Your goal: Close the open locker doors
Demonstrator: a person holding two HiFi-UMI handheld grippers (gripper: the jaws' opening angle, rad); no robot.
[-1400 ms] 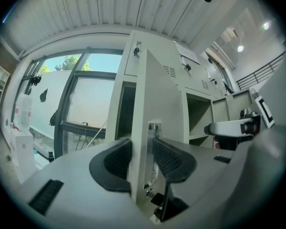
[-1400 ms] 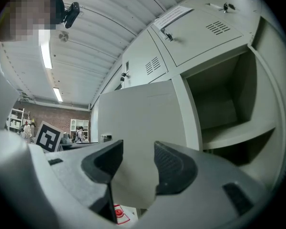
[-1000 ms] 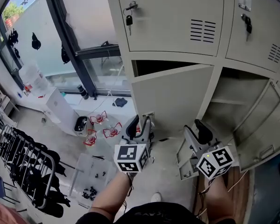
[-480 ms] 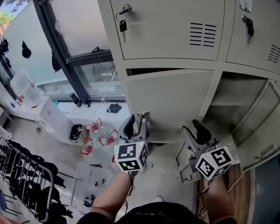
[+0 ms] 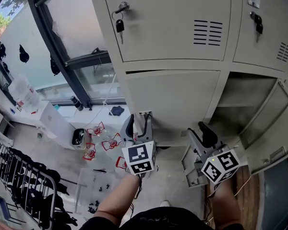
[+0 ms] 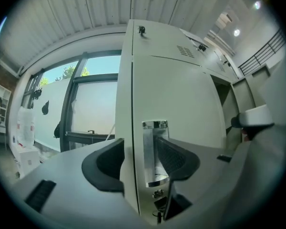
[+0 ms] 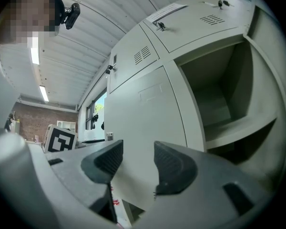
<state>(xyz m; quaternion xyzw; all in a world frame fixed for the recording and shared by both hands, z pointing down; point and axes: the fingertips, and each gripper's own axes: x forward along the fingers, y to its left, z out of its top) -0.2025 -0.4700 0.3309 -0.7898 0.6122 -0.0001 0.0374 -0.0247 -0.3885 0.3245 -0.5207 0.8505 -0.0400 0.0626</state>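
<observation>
My left tool (image 5: 137,127) (image 6: 139,159) points level at the lower-left locker door (image 5: 175,102) (image 6: 181,104), which looks shut, or all but shut, against its frame. Its jaws have just been opening and now stand apart astride the door's free edge. The chrome handle plate (image 5: 145,115) (image 6: 150,151) stands between them, close to the right-hand pad, and I see neither pad pressing on it.

My right tool (image 5: 201,133) (image 7: 139,163) hangs just beside the left one with its jaws apart and nothing gripped. Through its gap I see that same pale door.

To the right of that door, the neighbouring compartment (image 5: 240,97) (image 7: 219,89) is open and bare inside, its door (image 5: 266,121) swung out to the right. Lower down, next to my right tool, another pale door panel (image 5: 189,164) hangs ajar.

The two upper doors are shut, each with a key (image 5: 120,25) in its lock. Red clips (image 5: 103,137) lie on the floor to the left, below the window.
</observation>
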